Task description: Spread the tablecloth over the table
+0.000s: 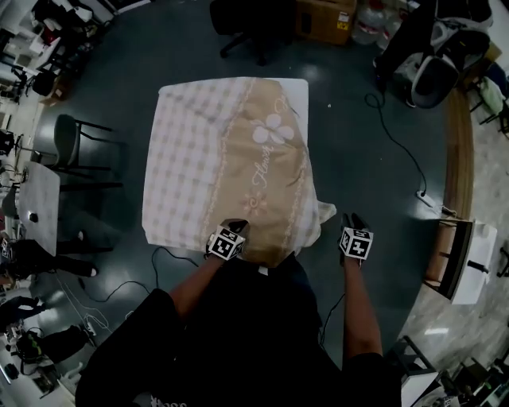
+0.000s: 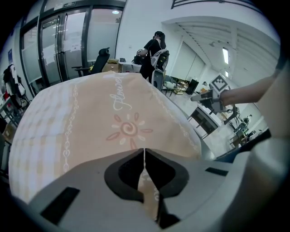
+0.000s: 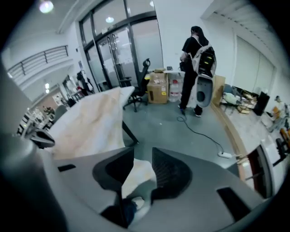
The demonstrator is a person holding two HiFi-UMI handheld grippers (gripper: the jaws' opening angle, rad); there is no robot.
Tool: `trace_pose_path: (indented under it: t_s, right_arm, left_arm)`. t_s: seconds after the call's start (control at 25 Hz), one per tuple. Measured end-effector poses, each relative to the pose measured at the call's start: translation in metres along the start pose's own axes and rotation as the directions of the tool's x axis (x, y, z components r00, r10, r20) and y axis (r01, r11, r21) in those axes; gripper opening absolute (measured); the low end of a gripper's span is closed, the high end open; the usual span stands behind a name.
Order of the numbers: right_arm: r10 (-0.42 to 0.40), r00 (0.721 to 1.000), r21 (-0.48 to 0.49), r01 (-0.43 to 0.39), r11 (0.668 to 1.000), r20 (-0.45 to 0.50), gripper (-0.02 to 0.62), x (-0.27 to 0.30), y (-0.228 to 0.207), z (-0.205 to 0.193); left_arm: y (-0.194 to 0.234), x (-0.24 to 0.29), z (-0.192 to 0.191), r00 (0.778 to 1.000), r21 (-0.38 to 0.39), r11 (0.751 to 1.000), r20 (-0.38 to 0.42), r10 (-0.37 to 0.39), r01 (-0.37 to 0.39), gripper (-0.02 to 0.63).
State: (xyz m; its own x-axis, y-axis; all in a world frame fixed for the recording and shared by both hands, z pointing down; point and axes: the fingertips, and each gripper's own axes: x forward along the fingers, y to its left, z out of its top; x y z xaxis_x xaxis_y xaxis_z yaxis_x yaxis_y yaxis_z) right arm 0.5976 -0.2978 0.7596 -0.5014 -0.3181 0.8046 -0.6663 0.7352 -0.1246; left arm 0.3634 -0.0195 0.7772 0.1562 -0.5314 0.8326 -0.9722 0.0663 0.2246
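Observation:
A beige and checked tablecloth (image 1: 231, 159) with flower prints lies over the square table (image 1: 300, 86), whose white corner shows at the far right. My left gripper (image 1: 238, 227) is at the cloth's near edge, shut on the tablecloth (image 2: 113, 122); a strip of the fabric runs up between its closed jaws (image 2: 144, 152). My right gripper (image 1: 354, 219) hangs over the floor just right of the table's near right corner, open (image 3: 140, 156). A loose cloth corner (image 1: 326, 211) droops there and shows through the gap of the right jaws (image 3: 140, 174), with neither pad pressing on it.
A black office chair (image 1: 254, 24) and a cardboard box (image 1: 326, 17) stand beyond the table. Another black chair (image 1: 71, 143) is at its left. A cable (image 1: 398, 135) runs across the floor to a power strip (image 1: 425, 199). A person (image 3: 197, 59) stands far off.

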Motion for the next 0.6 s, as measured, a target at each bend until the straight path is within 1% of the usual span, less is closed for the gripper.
trace_pose_path:
  t_s: [0.04, 0.08, 0.12, 0.2, 0.24, 0.28, 0.32, 0.36, 0.4, 0.44, 0.48, 0.52, 0.56, 0.6]
  right_arm:
    - [0.071, 0.997, -0.015, -0.071, 0.997, 0.034, 0.14, -0.001, 0.028, 0.012]
    - [0.151, 0.987, -0.048, -0.149, 0.988, 0.051, 0.14, -0.002, 0.061, 0.02]
    - [0.228, 0.972, -0.097, -0.223, 0.97, 0.047, 0.14, -0.002, 0.097, 0.024]
    - [0.344, 0.939, -0.218, -0.338, 0.915, -0.014, 0.14, 0.0, 0.168, 0.019]
    - [0.373, 0.926, -0.276, -0.374, 0.885, -0.059, 0.14, 0.004, 0.198, 0.011]
    - [0.38, 0.919, -0.326, -0.392, 0.86, -0.104, 0.14, 0.011, 0.221, 0.001]
    - [0.364, 0.919, -0.359, -0.394, 0.846, -0.149, 0.141, 0.02, 0.237, -0.01]
    - [0.332, 0.923, -0.369, -0.381, 0.848, -0.193, 0.141, 0.029, 0.247, -0.02]
    - [0.289, 0.929, -0.357, -0.357, 0.863, -0.23, 0.141, 0.038, 0.252, -0.029]
    - [0.244, 0.936, -0.332, -0.321, 0.887, -0.254, 0.15, 0.046, 0.252, -0.036]
    - [0.201, 0.945, -0.309, -0.278, 0.909, -0.258, 0.161, 0.052, 0.249, -0.039]
    - [0.162, 0.955, -0.299, -0.235, 0.925, -0.249, 0.124, 0.056, 0.244, -0.038]
    - [0.132, 0.963, -0.299, -0.201, 0.933, -0.236, 0.087, 0.06, 0.24, -0.035]
    - [0.112, 0.967, -0.301, -0.179, 0.937, -0.227, 0.087, 0.063, 0.237, -0.032]
  left_arm:
    - [0.002, 0.003, 0.002, 1.0, 0.007, 1.0, 0.004, 0.001, -0.002, 0.017]
    - [0.005, 0.005, 0.005, 1.0, 0.011, 1.0, 0.007, 0.002, -0.002, 0.017]
    - [0.008, 0.007, 0.007, 1.0, 0.01, 1.0, 0.009, 0.003, -0.004, 0.017]
    - [0.017, 0.008, 0.009, 1.0, 0.003, 1.0, 0.014, 0.009, -0.009, 0.017]
    - [0.023, 0.008, 0.009, 1.0, 0.002, 1.0, 0.012, 0.014, -0.014, 0.017]
    - [0.031, 0.008, 0.008, 1.0, 0.003, 1.0, 0.007, 0.02, -0.02, 0.017]
    - [0.039, 0.008, 0.006, 1.0, 0.006, 1.0, 0.0, 0.027, -0.027, 0.017]
    - [0.049, 0.007, 0.003, 0.999, 0.01, 0.999, -0.01, 0.032, -0.032, 0.017]
    - [0.059, 0.007, -0.002, 0.999, 0.012, 0.999, -0.022, 0.035, -0.035, 0.017]
    - [0.068, 0.006, -0.008, 0.999, 0.01, 0.999, -0.032, 0.033, -0.033, 0.017]
    - [0.076, 0.005, -0.014, 0.999, 0.005, 1.0, -0.035, 0.024, -0.024, 0.017]
    - [0.082, 0.005, -0.018, 1.0, -0.002, 1.0, -0.028, 0.01, -0.01, 0.017]
    - [0.085, 0.005, -0.02, 1.0, -0.01, 1.0, -0.012, -0.009, 0.009, 0.017]
    - [0.087, 0.004, -0.02, 1.0, -0.023, 0.999, 0.003, -0.029, 0.029, 0.017]
